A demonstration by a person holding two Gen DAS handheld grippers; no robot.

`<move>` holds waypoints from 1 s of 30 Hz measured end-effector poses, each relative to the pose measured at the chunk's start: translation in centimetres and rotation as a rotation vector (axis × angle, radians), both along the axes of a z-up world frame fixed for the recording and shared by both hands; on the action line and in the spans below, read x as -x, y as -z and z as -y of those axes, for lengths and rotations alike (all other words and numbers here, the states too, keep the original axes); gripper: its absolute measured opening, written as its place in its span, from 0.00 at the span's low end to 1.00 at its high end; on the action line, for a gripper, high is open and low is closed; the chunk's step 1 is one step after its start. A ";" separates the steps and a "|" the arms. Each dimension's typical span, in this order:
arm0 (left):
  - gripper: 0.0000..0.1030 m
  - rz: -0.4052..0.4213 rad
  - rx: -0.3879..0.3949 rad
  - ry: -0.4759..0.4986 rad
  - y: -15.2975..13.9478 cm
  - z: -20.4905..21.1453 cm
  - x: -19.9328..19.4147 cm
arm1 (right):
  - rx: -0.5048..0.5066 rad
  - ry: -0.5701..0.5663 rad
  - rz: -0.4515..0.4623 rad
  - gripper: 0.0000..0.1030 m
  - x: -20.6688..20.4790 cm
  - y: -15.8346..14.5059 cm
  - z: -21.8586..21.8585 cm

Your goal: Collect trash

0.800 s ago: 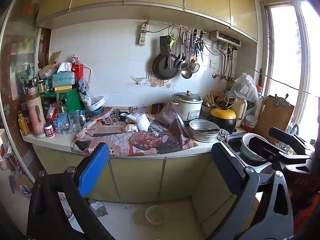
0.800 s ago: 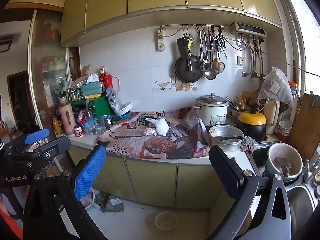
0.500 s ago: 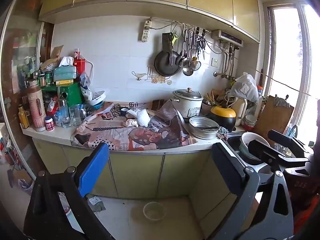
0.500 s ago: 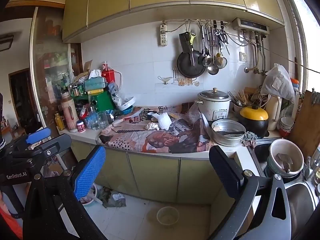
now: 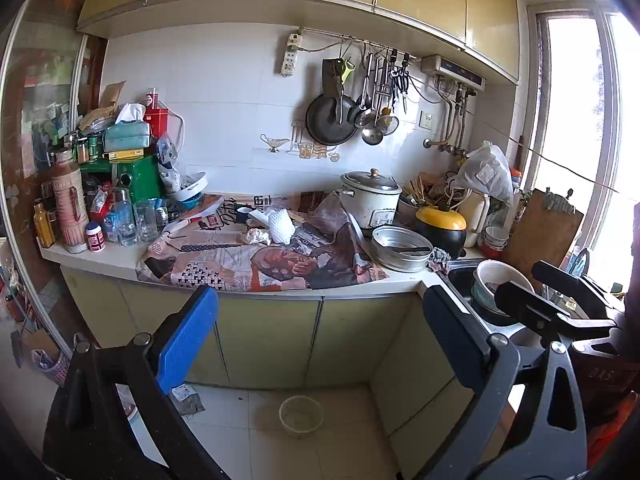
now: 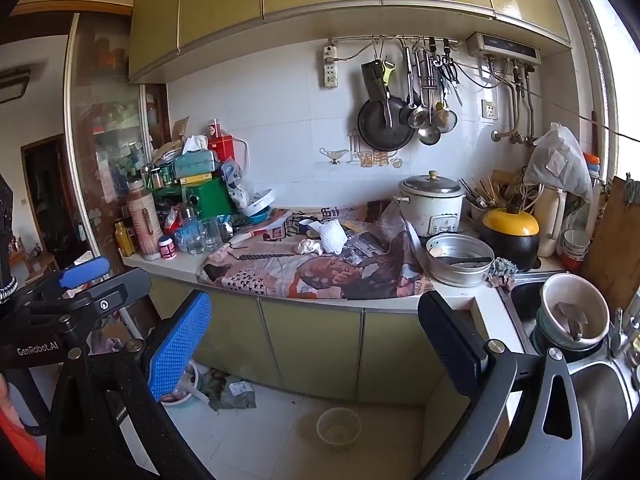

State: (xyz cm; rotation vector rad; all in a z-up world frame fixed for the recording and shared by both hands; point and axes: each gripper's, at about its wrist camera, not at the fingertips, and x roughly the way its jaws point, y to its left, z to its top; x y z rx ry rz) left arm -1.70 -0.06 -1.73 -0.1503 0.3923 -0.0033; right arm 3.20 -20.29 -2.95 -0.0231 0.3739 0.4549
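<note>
Crumpled paper wad (image 5: 258,236) on the newspaper-covered counter (image 5: 100,258), touching the white foam fruit net (image 5: 281,226) just to its right, both lying mid-counter between the glass jars (image 5: 146,220) on the left and the rice cooker (image 5: 370,200) on the right. Likely very light, soft and springy: easy to crush, unlikely to slip, best pinched across the middle of the wad, with care not to drag the loose newspaper (image 5: 248,260) up along with it. Foam net probably just as light, squashy, and apt to spring back, so a squeeze across its narrower width looks safest. No clear long axis on the wad, roughly a ball; foam net slightly elongated, running from front-left to back-right in the left wrist view, open end not readable. More possible rubbish on the floor by the cabinet base, a flattened packet (image 6: 238,390) and a pale plastic bowl (image 6: 338,428), too indistinct to judge further. Left gripper (image 5: 320,340) spread to full width, nothing between the pads, hanging well short of the counter edge. Right gripper (image 6: 314,344) equally wide apart and empty, also well back from the counter, angled slightly downward.
</note>
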 end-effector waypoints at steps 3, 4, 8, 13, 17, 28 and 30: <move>1.00 -0.001 0.000 0.000 -0.1 0.2 -0.1 | -0.003 -0.004 -0.001 1.00 0.1 0.0 0.1; 1.00 -0.001 0.001 0.000 -0.1 0.2 0.0 | -0.003 -0.004 -0.001 1.00 0.1 0.0 0.2; 1.00 -0.005 0.003 0.003 -0.2 0.5 0.0 | -0.004 -0.005 -0.003 1.00 0.1 0.0 0.2; 1.00 -0.007 0.002 0.014 -0.4 1.1 0.1 | -0.002 -0.003 -0.003 1.00 0.2 0.1 0.5; 1.00 -0.009 0.005 0.020 -0.3 1.2 0.0 | -0.001 0.007 -0.007 1.00 0.4 0.1 0.5; 1.00 -0.027 0.021 0.040 0.1 1.5 -0.1 | -0.011 0.035 -0.028 1.00 0.3 0.1 0.9; 1.00 -0.029 0.023 0.040 0.2 1.3 -0.2 | -0.014 0.039 -0.028 1.00 0.4 0.1 0.9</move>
